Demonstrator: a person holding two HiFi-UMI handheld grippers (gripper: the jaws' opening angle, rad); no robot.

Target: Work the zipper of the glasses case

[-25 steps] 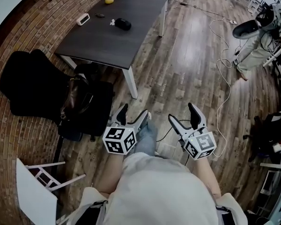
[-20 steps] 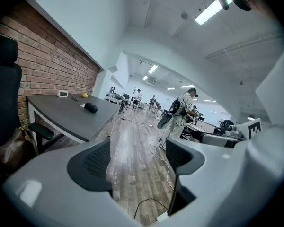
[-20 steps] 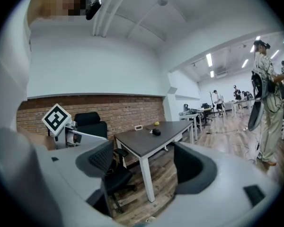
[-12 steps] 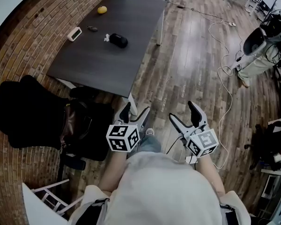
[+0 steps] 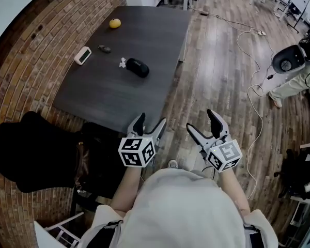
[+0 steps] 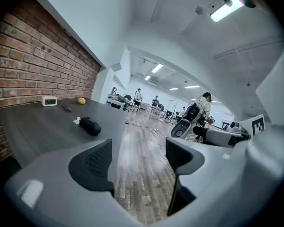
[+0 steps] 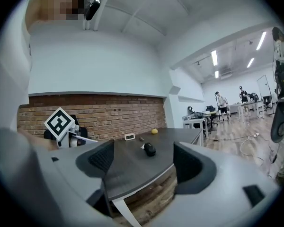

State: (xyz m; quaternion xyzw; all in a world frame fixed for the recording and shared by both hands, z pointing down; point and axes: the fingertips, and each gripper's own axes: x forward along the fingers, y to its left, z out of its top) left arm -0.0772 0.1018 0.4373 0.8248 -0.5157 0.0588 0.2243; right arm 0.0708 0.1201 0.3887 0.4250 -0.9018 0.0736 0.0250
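Both claws are empty right now. The left claw (image 5: 150, 121) has its jaws spread wide with only floor (image 6: 137, 174) showing between them, and the right claw (image 5: 200, 121) is open just as wide with nothing pinched in it either. They're held up side by side, short of the counter (image 5: 108, 94), so well apart from the glasses case (image 5: 137, 67). The case is a dark oval lying out on the counter with a little white thing (image 5: 122, 62) just beside it. Further past the case sit a small white gadget (image 5: 82, 55) and a yellow fruit (image 5: 114, 23). I'd call this the approach step, zipper not touched yet. The next move probably means getting both claws over to the case, one to pin the body down and the other to catch the zipper pull, which is too small to make out from here.
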